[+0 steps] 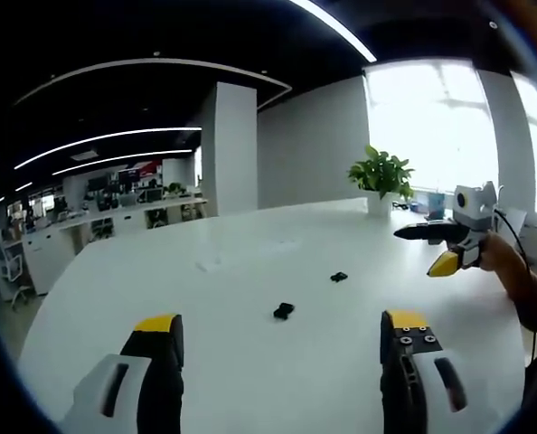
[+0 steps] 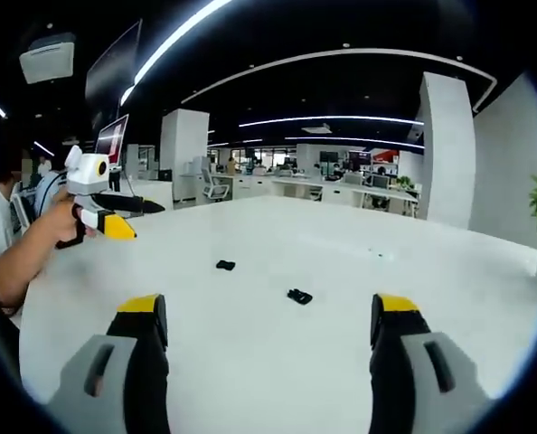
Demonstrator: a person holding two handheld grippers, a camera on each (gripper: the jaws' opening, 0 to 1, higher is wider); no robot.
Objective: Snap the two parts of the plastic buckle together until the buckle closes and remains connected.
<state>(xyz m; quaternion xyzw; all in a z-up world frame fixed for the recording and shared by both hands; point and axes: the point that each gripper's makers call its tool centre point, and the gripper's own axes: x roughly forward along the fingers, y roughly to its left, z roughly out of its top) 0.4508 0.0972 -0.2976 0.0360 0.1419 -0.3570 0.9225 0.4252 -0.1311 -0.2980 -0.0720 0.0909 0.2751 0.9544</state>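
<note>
The two buckle halves lie apart on the white counter, neither one held. In the left gripper view the near half sits between and just ahead of the left gripper, and the far half lies beyond it, a little toward the right. In the right gripper view the same two pieces show as one half close ahead of the right gripper and the other half farther off toward the left.

Both pieces are small, dark and low against the counter. They look like hard moulded plastic: light, stiff, and likely to skate on the smooth top if nudged sideways. Which is the pronged part and which the socket is too small to tell. A sound hold would be across the flat sides of each body, leaving the mating end free so that prongs and socket can meet squarely.

The left gripper's fingers stand wide apart with nothing between them; the right gripper's fingers are likewise spread and empty. Each gripper also shows from the other's camera, raised above the counter edge in a hand.

A potted plant stands at the far edge of the counter by the bright window, well clear of the pieces.
</note>
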